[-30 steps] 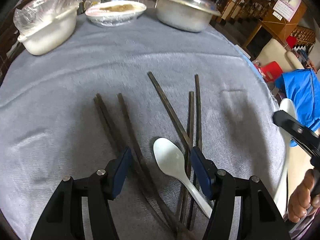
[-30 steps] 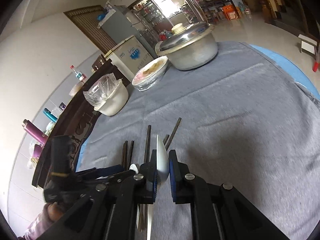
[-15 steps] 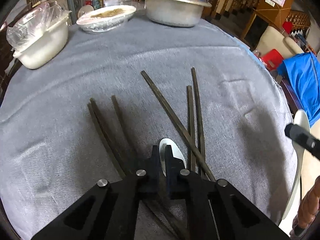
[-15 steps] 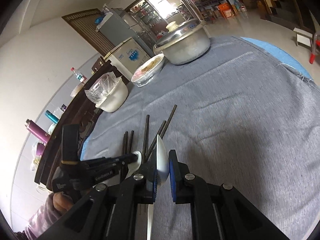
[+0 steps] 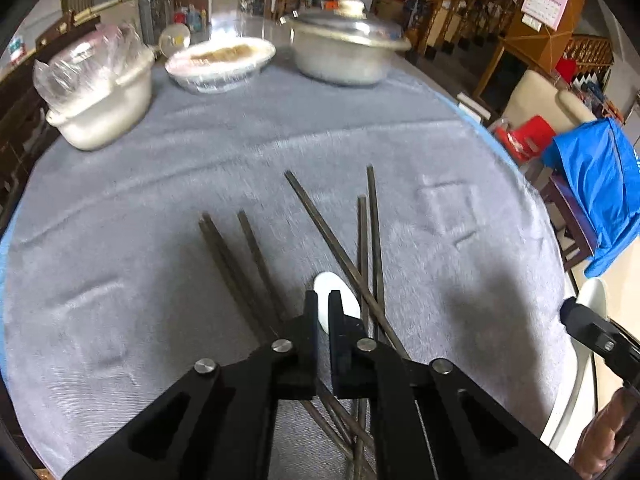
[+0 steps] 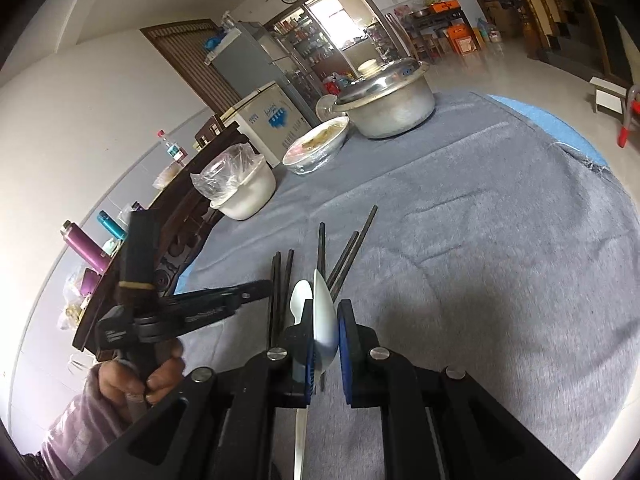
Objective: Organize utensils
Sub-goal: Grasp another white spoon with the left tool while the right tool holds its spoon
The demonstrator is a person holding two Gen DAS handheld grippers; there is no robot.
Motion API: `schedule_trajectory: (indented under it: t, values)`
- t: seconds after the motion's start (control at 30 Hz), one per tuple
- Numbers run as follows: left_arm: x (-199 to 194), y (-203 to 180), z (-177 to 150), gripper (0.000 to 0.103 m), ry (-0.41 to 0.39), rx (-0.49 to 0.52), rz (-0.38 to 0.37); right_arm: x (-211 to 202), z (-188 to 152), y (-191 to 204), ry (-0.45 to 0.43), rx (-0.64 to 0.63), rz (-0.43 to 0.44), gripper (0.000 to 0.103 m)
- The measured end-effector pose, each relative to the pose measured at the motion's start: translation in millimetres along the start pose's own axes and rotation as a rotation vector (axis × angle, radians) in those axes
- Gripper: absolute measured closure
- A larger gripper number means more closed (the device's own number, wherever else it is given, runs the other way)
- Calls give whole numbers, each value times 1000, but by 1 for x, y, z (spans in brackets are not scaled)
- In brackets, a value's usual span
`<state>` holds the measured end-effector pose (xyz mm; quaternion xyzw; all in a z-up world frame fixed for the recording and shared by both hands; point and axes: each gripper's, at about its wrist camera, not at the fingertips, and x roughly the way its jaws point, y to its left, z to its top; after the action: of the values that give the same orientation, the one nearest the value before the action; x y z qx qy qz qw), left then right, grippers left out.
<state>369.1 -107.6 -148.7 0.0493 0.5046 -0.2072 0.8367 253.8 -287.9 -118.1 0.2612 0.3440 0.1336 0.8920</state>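
My left gripper (image 5: pixel 323 312) is clamped nearly all the way shut on a white spoon (image 5: pixel 338 300), pads pinching it on edge just behind the bowl — the bowl pokes out past the fingertips, over the grey tablecloth (image 5: pixel 160 184). The handle is hidden under my jaws, so I can't tell whether the spoon is off the cloth.

My right gripper (image 6: pixel 325 320) is also closed, blue pads (image 6: pixel 344 332) squeezing a second white spoon (image 6: pixel 323 316) held on edge, bowl tip pointing up and forward, handle running back between the arms. In the left wrist view that second spoon shows at the far right edge beside the table rim, with my right hand (image 5: pixel 604 436) below it.

Dark chopsticks (image 5: pixel 360 248) lie scattered on the cloth — a group of three to the left of my left jaws, three more crossing each other on the right, just beside the first spoon's bowl. In the right wrist view my left hand (image 6: pixel 144 376), pale sleeve (image 6: pixel 72 432) behind it, grips its tool low at left, the tool's tip down among the chopsticks.

Far side of the table: a lidded metal pot (image 5: pixel 346 54), a wrap-covered bowl (image 5: pixel 220 64), a white tub with plastic film (image 5: pixel 100 92), well apart from the utensils.
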Motion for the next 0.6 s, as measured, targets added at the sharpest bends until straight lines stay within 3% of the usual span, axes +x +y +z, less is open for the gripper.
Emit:
schedule_trajectory:
  t: [0.13, 0.2, 0.27, 0.43, 0.5, 0.6]
  values:
    - [26, -10, -2, 94, 82, 2, -32, 0, -9, -10, 18, 24, -7, 92]
    - [34, -13, -1, 67, 95, 15, -12, 0, -10, -17, 24, 41, -9, 92]
    - [38, -12, 0, 54, 83, 9, 10, 1, -11, -25, 29, 53, -11, 92]
    - [43, -9, 3, 54, 64, 9, 3, 2, -10, -40, 33, 74, -18, 92]
    - [43, -8, 5, 71, 55, 17, 2, 3, -10, -45, 36, 88, -19, 92]
    - [43, -4, 7, 72, 51, 20, 0, 2, -11, -46, 35, 90, -20, 92]
